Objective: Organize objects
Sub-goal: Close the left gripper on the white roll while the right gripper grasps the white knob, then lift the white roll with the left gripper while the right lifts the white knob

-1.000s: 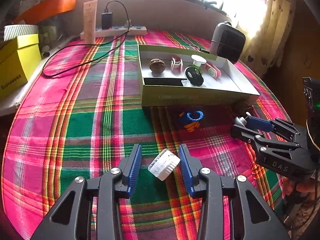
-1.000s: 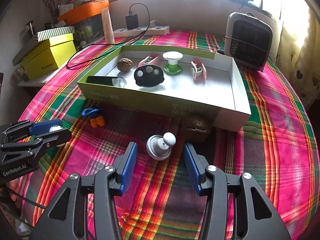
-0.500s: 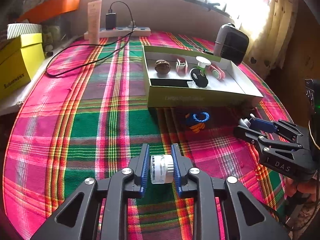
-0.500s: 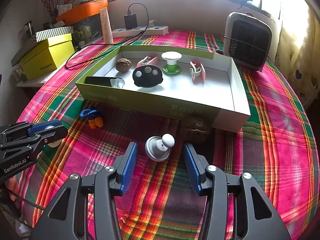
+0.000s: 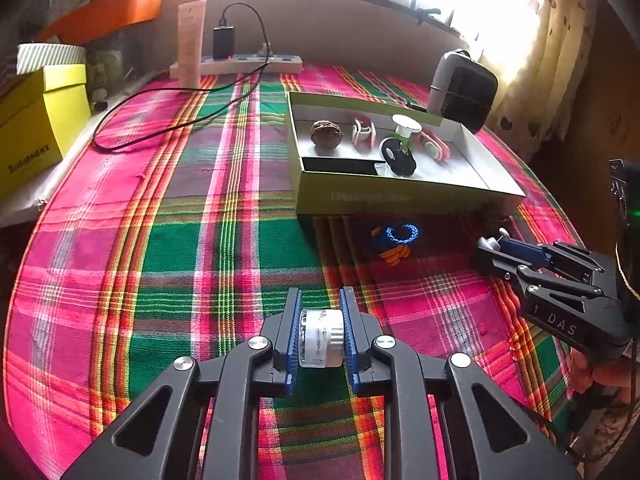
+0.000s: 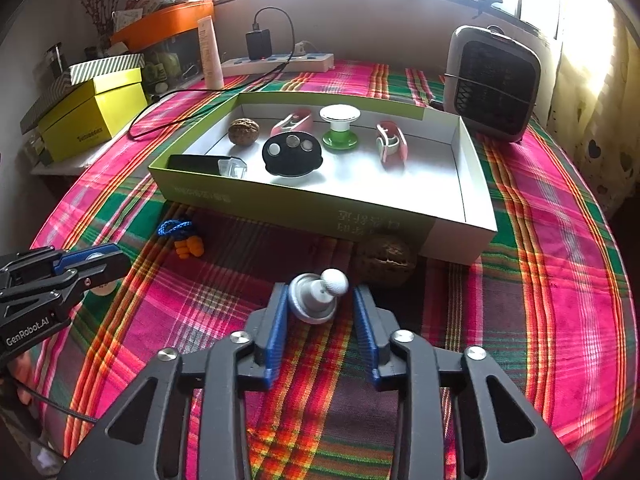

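Observation:
My left gripper [image 5: 320,320] is shut on a small white ribbed cap [image 5: 321,343], held just above the plaid tablecloth. It shows at the left edge of the right wrist view [image 6: 96,264]. My right gripper [image 6: 320,304] is partly closed around a grey knob with a white ball top [image 6: 316,296] on the cloth; the left pad is close to it, the right pad stands apart. A green box [image 6: 328,212] beyond holds a walnut [image 6: 243,132], a black disc [image 6: 292,154], a green-and-white spool [image 6: 340,124] and pink clips [image 6: 390,144].
A second walnut [image 6: 384,260] lies against the box front, right of the knob. A blue cord with orange pieces [image 6: 180,236] lies left of it. A grey heater [image 6: 494,84], power strip [image 6: 280,62], cable and yellow box [image 6: 92,120] stand behind.
My left gripper closed on the white cap and lifted it slightly. My right gripper narrowed around the grey knob, which stays on the cloth.

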Demonstrator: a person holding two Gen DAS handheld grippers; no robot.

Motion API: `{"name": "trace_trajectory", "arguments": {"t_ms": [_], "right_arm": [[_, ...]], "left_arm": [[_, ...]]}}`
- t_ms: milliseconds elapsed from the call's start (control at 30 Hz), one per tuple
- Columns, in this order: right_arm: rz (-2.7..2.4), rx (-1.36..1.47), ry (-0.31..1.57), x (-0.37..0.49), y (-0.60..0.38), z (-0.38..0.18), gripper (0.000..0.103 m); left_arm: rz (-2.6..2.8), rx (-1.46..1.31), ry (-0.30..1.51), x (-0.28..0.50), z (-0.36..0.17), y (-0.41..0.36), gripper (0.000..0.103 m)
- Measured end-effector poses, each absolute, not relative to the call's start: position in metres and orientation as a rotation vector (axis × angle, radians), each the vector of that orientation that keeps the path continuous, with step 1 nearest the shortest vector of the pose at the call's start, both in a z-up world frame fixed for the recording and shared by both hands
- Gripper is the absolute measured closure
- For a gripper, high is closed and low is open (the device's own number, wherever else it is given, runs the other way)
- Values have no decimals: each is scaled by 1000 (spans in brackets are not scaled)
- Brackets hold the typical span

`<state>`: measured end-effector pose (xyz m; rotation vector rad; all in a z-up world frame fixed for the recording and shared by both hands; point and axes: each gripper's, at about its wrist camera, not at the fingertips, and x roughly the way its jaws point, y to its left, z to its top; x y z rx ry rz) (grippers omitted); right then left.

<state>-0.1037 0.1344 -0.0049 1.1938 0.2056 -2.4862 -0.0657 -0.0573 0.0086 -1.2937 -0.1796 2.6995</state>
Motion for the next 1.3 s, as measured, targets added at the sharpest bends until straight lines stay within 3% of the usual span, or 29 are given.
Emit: {"name": "trace_trajectory", "arguments": {"t_ms": [233,1300], "right_arm": [[-2481,1190,204,-103,133,-4,79],[-2441,1166,156,-99,134,0,80]], "left_arm": [[2698,-1291,-182,-65,9,-57,86],[2672,-1242,-138,-67,23,-37,86]]}}
